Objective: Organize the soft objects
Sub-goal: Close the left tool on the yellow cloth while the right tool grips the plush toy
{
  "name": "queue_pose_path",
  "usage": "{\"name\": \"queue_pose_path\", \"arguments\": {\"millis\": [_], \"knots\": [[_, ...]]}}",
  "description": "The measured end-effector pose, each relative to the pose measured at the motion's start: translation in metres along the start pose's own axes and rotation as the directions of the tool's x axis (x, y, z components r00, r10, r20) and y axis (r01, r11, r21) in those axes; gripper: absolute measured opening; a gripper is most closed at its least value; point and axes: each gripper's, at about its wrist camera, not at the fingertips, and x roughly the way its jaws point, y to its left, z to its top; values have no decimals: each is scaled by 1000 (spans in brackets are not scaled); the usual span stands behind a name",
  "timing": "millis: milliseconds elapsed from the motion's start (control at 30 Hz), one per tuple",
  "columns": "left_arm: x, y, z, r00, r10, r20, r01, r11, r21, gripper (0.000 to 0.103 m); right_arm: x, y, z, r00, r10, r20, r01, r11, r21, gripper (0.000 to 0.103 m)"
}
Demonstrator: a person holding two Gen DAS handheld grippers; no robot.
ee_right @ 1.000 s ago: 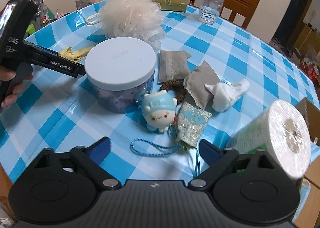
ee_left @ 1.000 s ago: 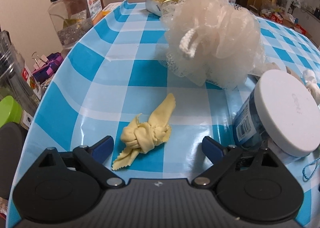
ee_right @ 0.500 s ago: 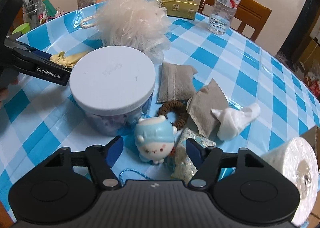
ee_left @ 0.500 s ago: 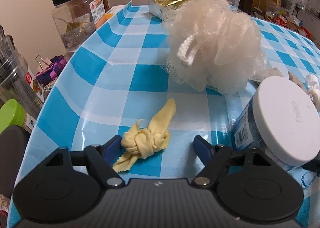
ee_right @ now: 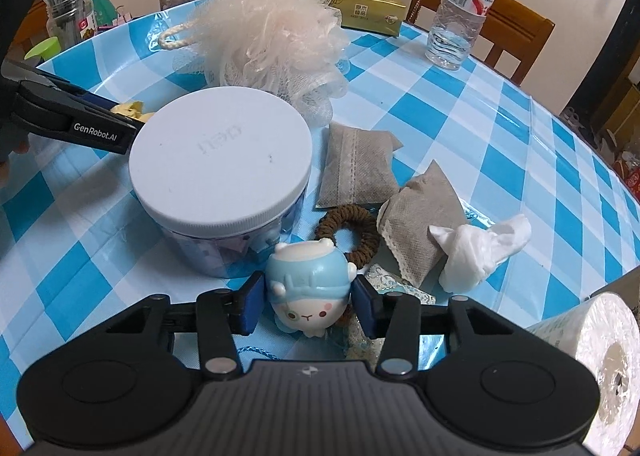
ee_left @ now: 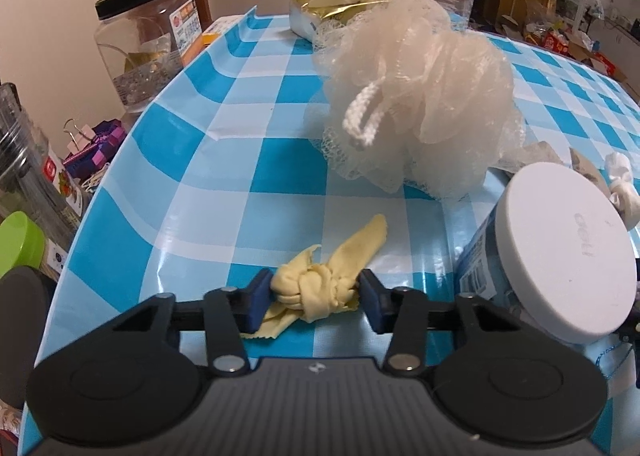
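Observation:
My left gripper [ee_left: 316, 296] is shut on a knotted yellow cloth [ee_left: 320, 290] that lies on the blue checked tablecloth [ee_left: 240, 176]. My right gripper [ee_right: 306, 302] is shut on a small blue-capped plush sheep toy [ee_right: 308, 296], its pads pressing both sides. A cream mesh bath pouf [ee_left: 416, 96] sits beyond the cloth and also shows in the right wrist view [ee_right: 272, 40]. Two grey fabric sachets [ee_right: 356, 168], a brown hair scrunchie [ee_right: 346, 228], a crumpled white tissue [ee_right: 476, 248] and a brocade pouch [ee_right: 396, 284] lie near the toy.
A white-lidded jar [ee_right: 220, 164] stands between the grippers, also in the left wrist view [ee_left: 560, 256]. A tissue box [ee_right: 364, 8], water bottle [ee_right: 460, 8], large clear jar [ee_left: 148, 40], paper roll [ee_right: 592, 360] and pen holder [ee_right: 68, 20] ring the table.
Both grippers moved forward and closed: the left onto the yellow knotted cloth, the right onto the plush sheep toy. Both were open one second ago.

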Motion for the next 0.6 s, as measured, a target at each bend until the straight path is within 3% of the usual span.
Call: {"name": "queue_pose_path", "arguments": {"millis": [200,600], "knots": [[-2,1,1,1000,-2,-5,2,1000,16,36,-4,1,1,1000,9,2,-9,1000,-2,51],[-31,9,-1,999,-39,-38,41,998,39,34,-25,3,-2,1000,25,1,-25,1000,6,51]]}}
